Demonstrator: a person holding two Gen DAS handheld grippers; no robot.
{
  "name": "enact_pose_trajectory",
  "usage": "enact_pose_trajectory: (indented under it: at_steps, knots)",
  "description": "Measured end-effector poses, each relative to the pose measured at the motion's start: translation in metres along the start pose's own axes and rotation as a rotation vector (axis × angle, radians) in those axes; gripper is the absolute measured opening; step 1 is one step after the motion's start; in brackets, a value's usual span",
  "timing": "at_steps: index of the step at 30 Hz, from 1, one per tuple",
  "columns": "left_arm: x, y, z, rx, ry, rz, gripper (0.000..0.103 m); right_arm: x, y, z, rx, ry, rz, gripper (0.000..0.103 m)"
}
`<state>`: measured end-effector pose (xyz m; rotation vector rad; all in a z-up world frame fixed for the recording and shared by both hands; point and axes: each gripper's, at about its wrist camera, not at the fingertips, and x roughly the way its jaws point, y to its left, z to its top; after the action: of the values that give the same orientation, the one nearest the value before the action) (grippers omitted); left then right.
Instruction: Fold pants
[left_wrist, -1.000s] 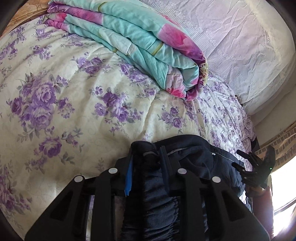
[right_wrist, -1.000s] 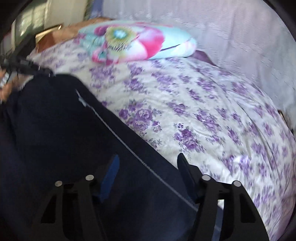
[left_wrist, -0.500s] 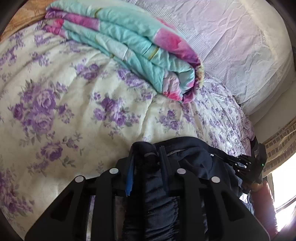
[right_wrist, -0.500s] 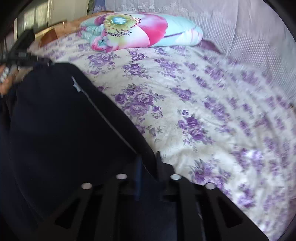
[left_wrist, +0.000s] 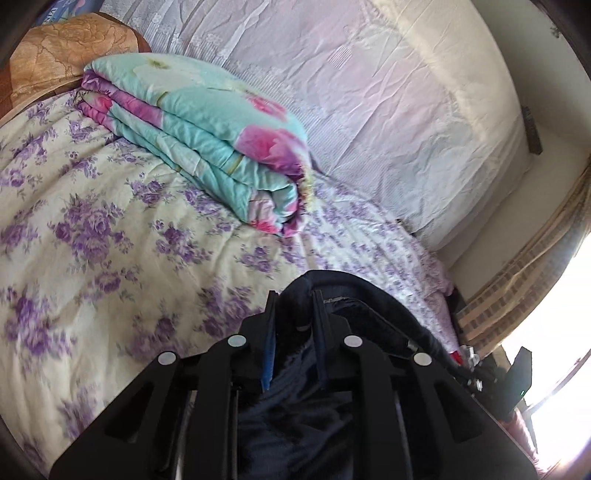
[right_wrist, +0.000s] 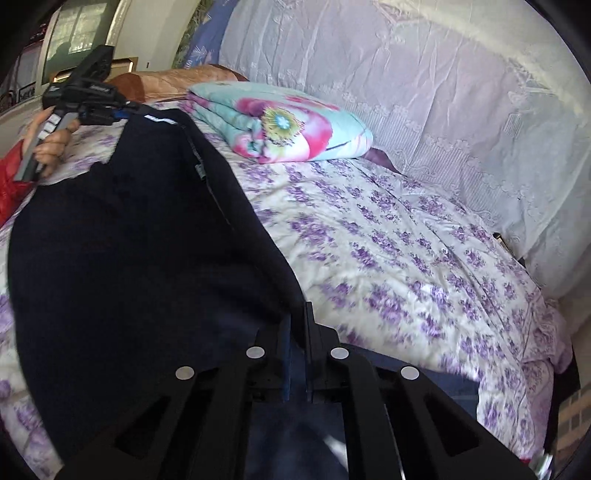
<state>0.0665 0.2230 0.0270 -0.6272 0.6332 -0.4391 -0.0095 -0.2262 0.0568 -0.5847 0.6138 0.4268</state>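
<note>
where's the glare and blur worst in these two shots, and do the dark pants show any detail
Left wrist view: the window at lower right is blown out white, and the floral bedspread smears at lower left. Right wrist view: the bedspread blurs near the lower right edge, while the navy pants read as an almost flat black mass with only a seam line visible. Both views bend strongly at the edges.

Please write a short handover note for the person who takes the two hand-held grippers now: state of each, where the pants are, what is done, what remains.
Left hand-held gripper: shut on a bunched edge of the dark navy pants, jaws just closing further.
Right hand-held gripper: shut on another edge of the pants.
Pants: stretched between both grippers above the floral bedspread; the folded quilt lies apart.
Done: both edges gripped.
Left: no fold laid down yet; fold and set flat.
</note>
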Motion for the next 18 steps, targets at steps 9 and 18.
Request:
enact_pose_trajectory:
  at_steps: [9,18]
  knots:
    - [-0.069,0.015,-0.079,-0.291,-0.035,-0.039,0.040,-0.034,0.039,-0.054,0.009,-0.037,-0.026,0.006]
    - [-0.046,-0.014,-0.121,-0.456,0.044,-0.019,0.040,-0.051,0.043,-0.071,0.044,-0.079,-0.032,0.006]
